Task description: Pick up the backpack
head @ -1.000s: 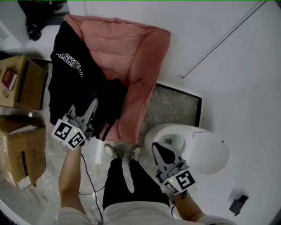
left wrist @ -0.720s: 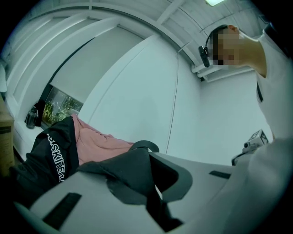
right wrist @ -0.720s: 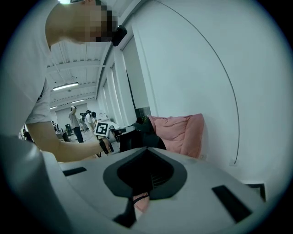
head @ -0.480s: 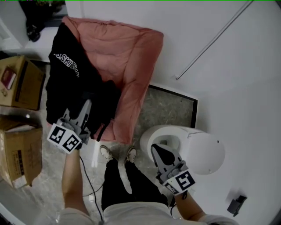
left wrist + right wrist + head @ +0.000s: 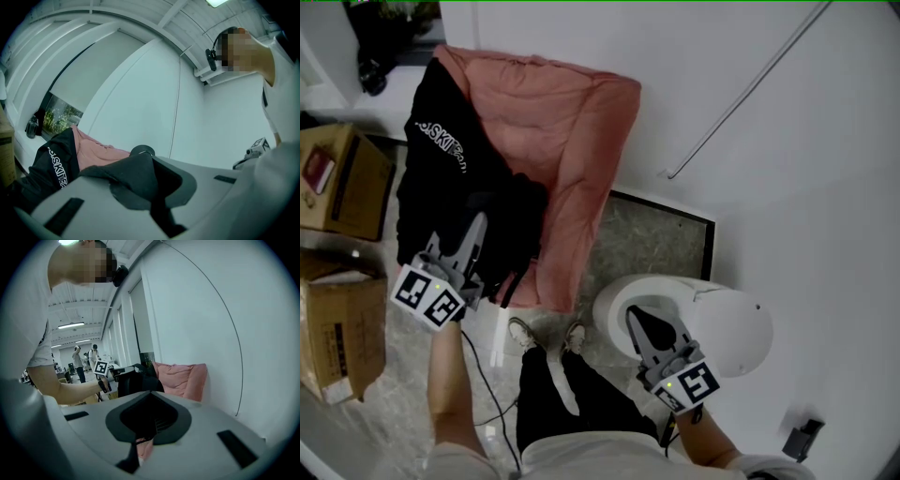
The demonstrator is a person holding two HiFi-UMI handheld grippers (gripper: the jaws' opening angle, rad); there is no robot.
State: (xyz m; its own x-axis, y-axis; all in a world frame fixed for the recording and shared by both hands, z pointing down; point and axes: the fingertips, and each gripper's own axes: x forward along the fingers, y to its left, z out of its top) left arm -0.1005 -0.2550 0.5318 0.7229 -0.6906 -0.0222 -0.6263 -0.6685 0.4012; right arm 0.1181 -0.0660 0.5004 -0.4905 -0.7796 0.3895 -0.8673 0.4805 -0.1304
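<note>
A black backpack (image 5: 441,187) with white lettering leans on a pink cushioned chair (image 5: 572,122). My left gripper (image 5: 476,225) reaches onto the backpack's near edge. In the left gripper view its jaws (image 5: 140,157) are shut on a fold of the backpack's black fabric (image 5: 136,176), with the lettered side (image 5: 54,164) off to the left. My right gripper (image 5: 636,317) hangs over a white round stool (image 5: 731,328), shut, with nothing in it. The right gripper view shows its jaws (image 5: 150,394) meeting, and the backpack (image 5: 136,380) and chair (image 5: 183,376) stand beyond them.
Two cardboard boxes (image 5: 342,178) (image 5: 337,328) stand left of the chair. A dark-framed floor mat (image 5: 666,234) lies between the chair and the stool. A white wall with a thin cable (image 5: 741,94) runs along the right. The person's shoes (image 5: 544,333) are just before the chair.
The left gripper has shifted left and slightly up in the head view, taking the gripped black fabric with it. The right gripper stays over the stool, hardly moved.
</note>
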